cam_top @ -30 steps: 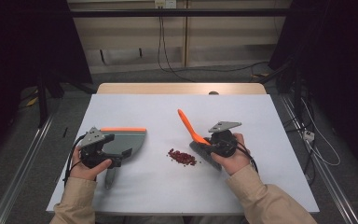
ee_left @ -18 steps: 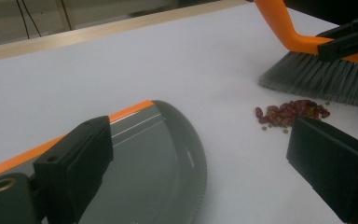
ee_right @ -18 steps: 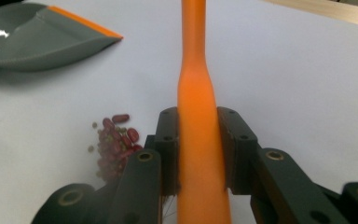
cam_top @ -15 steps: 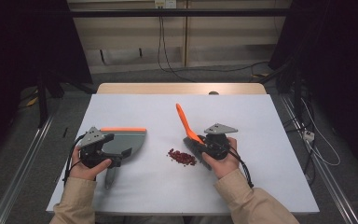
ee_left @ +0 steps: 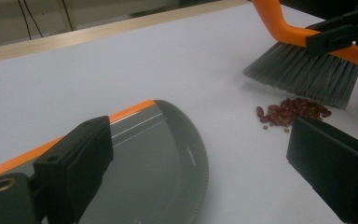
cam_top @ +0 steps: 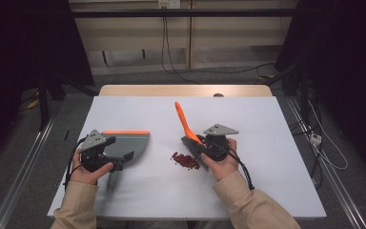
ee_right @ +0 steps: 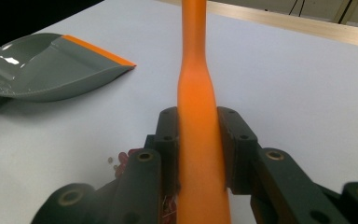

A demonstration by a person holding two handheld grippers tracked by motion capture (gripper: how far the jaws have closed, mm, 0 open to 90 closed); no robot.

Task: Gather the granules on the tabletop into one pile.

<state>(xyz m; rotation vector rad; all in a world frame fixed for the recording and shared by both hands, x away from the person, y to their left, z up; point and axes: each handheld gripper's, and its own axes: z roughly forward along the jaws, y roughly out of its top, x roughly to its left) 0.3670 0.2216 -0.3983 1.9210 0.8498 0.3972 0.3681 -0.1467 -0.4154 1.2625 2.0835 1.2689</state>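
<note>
A grey dustpan (cam_top: pixel 126 145) with an orange lip lies flat at the table's left, its handle pointing toward the near edge. My left gripper (cam_top: pixel 123 160) hovers over it, jaws wide apart; in the left gripper view the dustpan (ee_left: pixel 158 163) lies under and between them. My right gripper (cam_top: pixel 201 143) is shut on the orange handle of a brush (cam_top: pixel 185 121), whose grey bristles (ee_left: pixel 307 70) rest just right of a small pile of red beans (cam_top: pixel 186 161). In the right gripper view both jaws press the handle (ee_right: pixel 196 93). The pile (ee_left: pixel 291 112) sits between the brush and the dustpan.
The white table (cam_top: pixel 267 124) has a wooden strip along its far edge. Cables trail from both grippers over the person's sleeves. Dark floor and metal rails surround the table.
My right gripper has carried the brush a little to the left, bringing the bristles up against the bean pile. The left gripper and dustpan have stayed put.
</note>
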